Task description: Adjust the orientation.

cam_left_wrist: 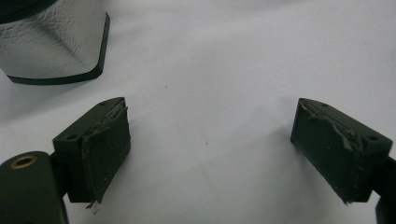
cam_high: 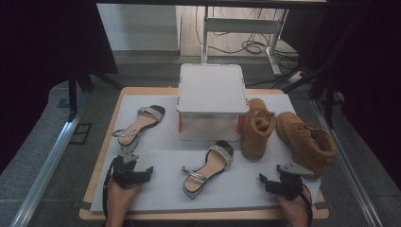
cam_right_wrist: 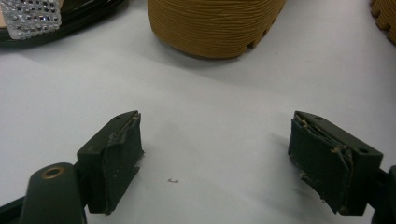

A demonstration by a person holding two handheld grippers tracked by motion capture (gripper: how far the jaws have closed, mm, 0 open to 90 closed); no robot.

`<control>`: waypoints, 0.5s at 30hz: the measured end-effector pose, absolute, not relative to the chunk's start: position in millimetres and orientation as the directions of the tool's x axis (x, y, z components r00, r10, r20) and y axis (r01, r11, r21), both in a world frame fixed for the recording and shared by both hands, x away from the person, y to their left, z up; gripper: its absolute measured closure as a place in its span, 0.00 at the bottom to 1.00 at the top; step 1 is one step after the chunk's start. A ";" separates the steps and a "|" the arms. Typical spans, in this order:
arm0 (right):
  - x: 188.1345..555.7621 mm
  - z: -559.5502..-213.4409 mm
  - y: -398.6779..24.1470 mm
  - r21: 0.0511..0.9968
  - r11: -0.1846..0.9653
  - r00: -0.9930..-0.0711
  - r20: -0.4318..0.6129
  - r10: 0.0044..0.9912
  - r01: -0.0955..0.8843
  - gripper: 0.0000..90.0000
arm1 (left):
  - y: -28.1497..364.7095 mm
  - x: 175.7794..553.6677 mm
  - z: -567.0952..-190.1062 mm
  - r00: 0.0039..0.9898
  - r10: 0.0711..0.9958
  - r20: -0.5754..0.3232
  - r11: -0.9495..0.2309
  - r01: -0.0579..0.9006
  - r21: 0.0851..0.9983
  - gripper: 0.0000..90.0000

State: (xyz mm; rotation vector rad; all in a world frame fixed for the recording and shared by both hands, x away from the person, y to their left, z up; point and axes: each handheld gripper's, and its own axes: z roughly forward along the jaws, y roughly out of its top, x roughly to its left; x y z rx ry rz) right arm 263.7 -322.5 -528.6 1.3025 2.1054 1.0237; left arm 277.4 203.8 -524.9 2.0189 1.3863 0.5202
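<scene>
We hold the left tool [cam_high: 147,171] low over the bench [cam_high: 161,189], jaws spread wide with nothing between them; the heel of the left sandal [cam_high: 139,124] sits just beyond it. We hold the right tool [cam_high: 263,180] likewise, jaws apart and empty, near the 2 tan boots [cam_high: 283,132]. The middle sandal [cam_high: 210,168] lies between both tools, in front of the white box [cam_high: 212,101].
</scene>
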 end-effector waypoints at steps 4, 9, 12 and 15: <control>263.6 -528.5 -322.7 0.785 0.277 -0.449 0.001 0.894 0.554 0.19 | 203.9 277.3 -524.7 0.369 0.929 -0.028 -0.250 0.681 0.688 0.13; 263.7 -528.6 -322.6 0.786 0.276 -0.448 0.002 0.894 0.553 0.19 | 204.1 276.5 -523.9 0.364 0.931 -0.024 -0.247 0.678 0.692 0.15; 263.6 -528.6 -322.6 0.786 0.276 -0.448 0.002 0.894 0.554 0.19 | 203.3 275.1 -521.9 0.347 0.938 0.001 -0.250 0.675 0.694 0.17; 263.6 -528.7 -322.5 0.787 0.275 -0.447 0.002 0.894 0.553 0.19 | 203.7 273.8 -519.5 0.340 0.940 0.007 -0.246 0.667 0.703 0.22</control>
